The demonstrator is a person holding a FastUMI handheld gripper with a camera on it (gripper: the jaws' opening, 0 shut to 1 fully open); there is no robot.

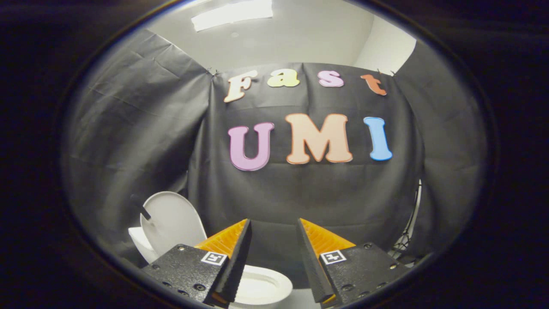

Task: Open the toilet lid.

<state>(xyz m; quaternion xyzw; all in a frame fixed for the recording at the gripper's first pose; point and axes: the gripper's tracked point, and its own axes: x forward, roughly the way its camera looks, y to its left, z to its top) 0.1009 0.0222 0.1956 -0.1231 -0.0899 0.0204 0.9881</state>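
The white toilet lid (171,221) is standing raised and open, leaning back against the black cloth wall (128,128) beyond the left finger. Below it, the toilet seat (263,288) is showing between the fingers. The claw (273,224) is hanging spread apart above the toilet, gripping nothing.

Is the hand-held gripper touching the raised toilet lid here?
Apart. In the gripper view the hand-held gripper, open and empty, sits away from the toilet lid, which stands upright.
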